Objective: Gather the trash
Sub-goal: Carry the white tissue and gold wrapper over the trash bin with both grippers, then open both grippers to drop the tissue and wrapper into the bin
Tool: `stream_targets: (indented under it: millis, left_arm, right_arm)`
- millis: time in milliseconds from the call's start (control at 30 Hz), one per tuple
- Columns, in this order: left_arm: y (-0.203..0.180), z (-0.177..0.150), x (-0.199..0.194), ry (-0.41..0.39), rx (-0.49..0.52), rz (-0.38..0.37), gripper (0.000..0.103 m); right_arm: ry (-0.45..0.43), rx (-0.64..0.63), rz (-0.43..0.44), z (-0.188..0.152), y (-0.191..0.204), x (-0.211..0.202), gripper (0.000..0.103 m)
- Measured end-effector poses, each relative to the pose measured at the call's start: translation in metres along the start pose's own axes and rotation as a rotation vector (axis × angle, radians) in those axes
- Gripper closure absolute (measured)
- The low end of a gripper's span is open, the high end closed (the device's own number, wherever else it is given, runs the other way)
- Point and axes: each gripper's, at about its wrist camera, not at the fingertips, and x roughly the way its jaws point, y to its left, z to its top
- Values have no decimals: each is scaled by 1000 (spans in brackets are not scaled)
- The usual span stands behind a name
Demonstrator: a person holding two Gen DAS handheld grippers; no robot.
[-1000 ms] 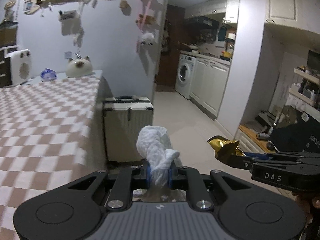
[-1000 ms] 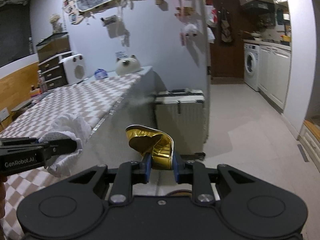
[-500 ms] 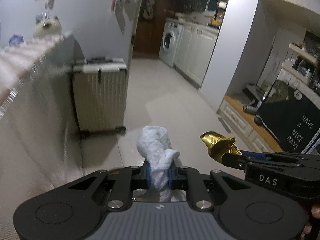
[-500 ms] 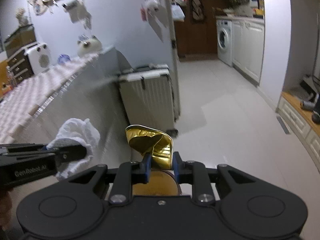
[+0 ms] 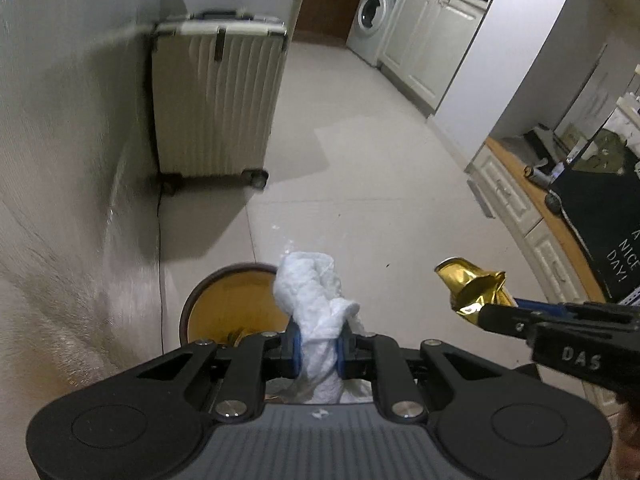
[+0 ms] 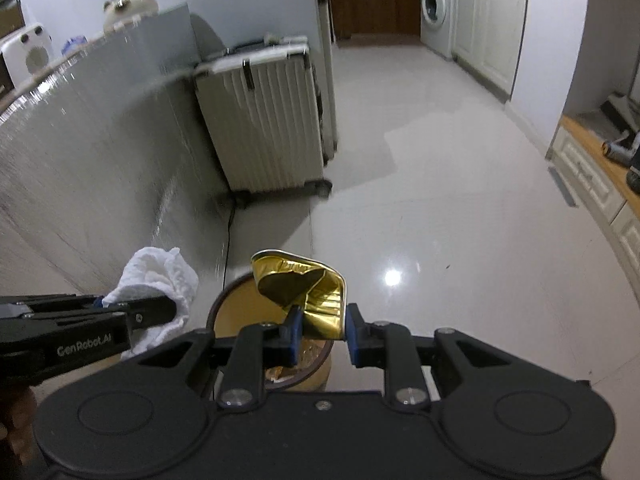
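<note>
My left gripper [image 5: 318, 350] is shut on a crumpled white tissue [image 5: 312, 300], held above a round brown bin [image 5: 224, 304] with a yellow inside that stands on the floor. The tissue also shows in the right wrist view [image 6: 156, 280]. My right gripper [image 6: 320, 332] holds a crumpled gold wrapper [image 6: 304, 292] over the same bin [image 6: 232, 312]; its jaws stand wider apart than before, the wrapper still between them. The wrapper also shows in the left wrist view [image 5: 472, 288], to the right of the tissue.
A cream ribbed suitcase [image 5: 216, 96] stands on wheels against the grey table side [image 5: 60, 140]. Pale tiled floor [image 5: 360, 184] stretches toward a washing machine [image 5: 372, 12] and white cabinets. A low wooden shelf [image 5: 540, 208] runs along the right.
Both grippers have dropped from table height toward the floor and now hang over the bin. The right gripper's jaws have widened around the gold wrapper.
</note>
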Motion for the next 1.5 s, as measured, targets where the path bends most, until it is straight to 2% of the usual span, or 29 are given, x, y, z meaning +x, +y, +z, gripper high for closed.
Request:
stream_targets:
  millis: [267, 467, 667, 733, 833, 933, 1067, 1233, 1300, 1400, 1500]
  left_arm:
    - [57, -16, 82, 99, -77, 23, 86]
    - [71, -30, 136, 169, -118, 5, 86]
    - [80, -32, 169, 180, -129, 31, 78]
    - [84, -32, 175, 174, -128, 44, 61]
    - [91, -31, 181, 179, -136, 39, 49]
    - [94, -35, 181, 182, -131, 58, 47]
    - [93, -41, 181, 228, -88, 107, 47]
    - [93, -48, 181, 288, -58, 148, 37]
    - [95, -48, 179, 298, -66, 159, 34]
    - [100, -47, 174, 298, -87, 170, 29]
    - [102, -47, 170, 296, -96, 181, 25]
  right_arm:
    - [115, 11, 24, -8, 11, 92, 80]
    - [193, 27, 38, -15, 24, 148, 80]
    - [255, 42, 38, -23, 27, 192, 80]
    - [270, 57, 42, -24, 26, 204, 80]
    - [288, 77, 50, -27, 26, 216, 80]
    - [298, 78, 52, -27, 28, 226, 80]
    - [318, 79, 63, -27, 34, 238, 80]
    - [338, 69, 93, -27, 41, 247, 79]
    - [346, 66, 104, -28, 42, 250, 78]
    - [361, 67, 95, -31, 41, 253, 69]
    - [371, 73, 85, -35, 37, 253, 69]
